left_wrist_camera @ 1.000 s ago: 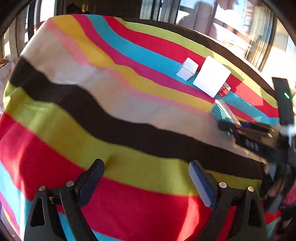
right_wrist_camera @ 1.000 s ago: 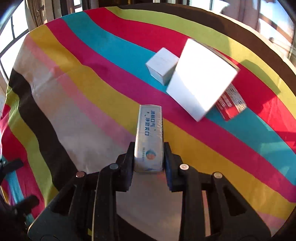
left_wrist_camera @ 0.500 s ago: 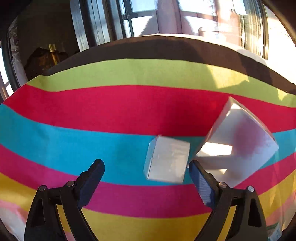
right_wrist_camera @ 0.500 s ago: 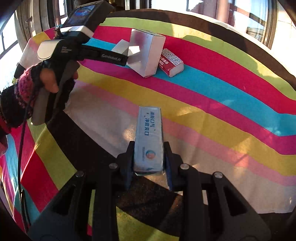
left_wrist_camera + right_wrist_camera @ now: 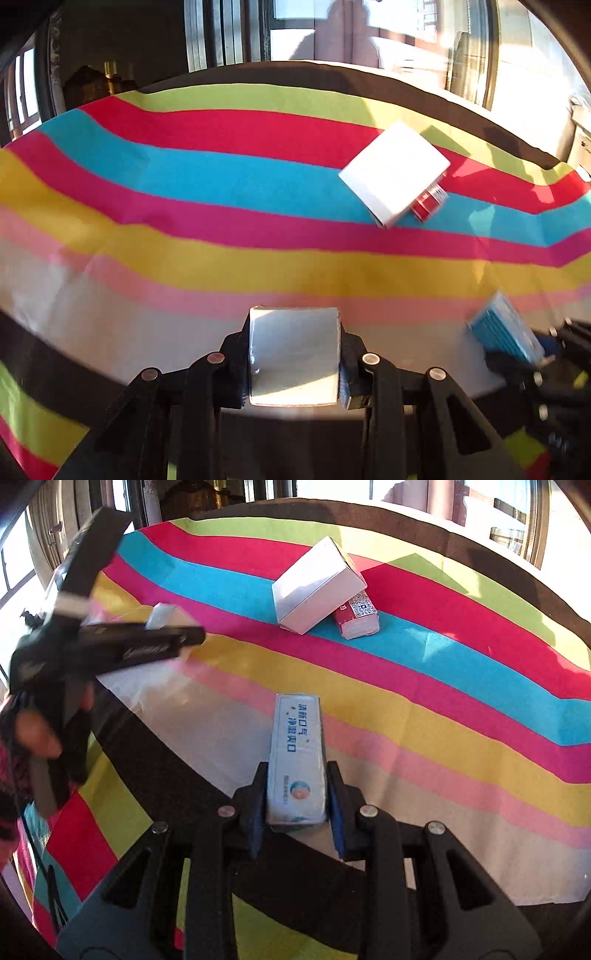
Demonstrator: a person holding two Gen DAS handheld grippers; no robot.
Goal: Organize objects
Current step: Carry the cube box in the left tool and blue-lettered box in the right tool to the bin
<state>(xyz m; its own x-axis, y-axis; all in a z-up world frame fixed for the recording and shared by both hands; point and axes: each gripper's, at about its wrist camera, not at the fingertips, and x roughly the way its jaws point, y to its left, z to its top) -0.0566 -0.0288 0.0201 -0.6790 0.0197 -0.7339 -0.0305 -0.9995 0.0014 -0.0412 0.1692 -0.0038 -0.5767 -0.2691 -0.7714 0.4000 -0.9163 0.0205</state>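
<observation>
While the left wrist view looked across the striped cloth (image 5: 221, 266), the left gripper (image 5: 294, 356) was clamped on a small white box (image 5: 294, 356) at six o'clock. A larger white box (image 5: 394, 172) lay at one o'clock, partly covering a red packet (image 5: 430, 201). At four o'clock a blue-and-white carton (image 5: 504, 330) showed, blurred.

In the right wrist view, the right gripper (image 5: 296, 794) gripped that blue-and-white carton (image 5: 296, 757) at centre, lifted clear of the cloth. The larger white box (image 5: 317, 585) leaned on the red packet (image 5: 356, 618) at twelve o'clock. The left gripper (image 5: 177, 631), blurred, crossed at ten o'clock with the small white box (image 5: 162, 614), hiding the cloth behind.
</observation>
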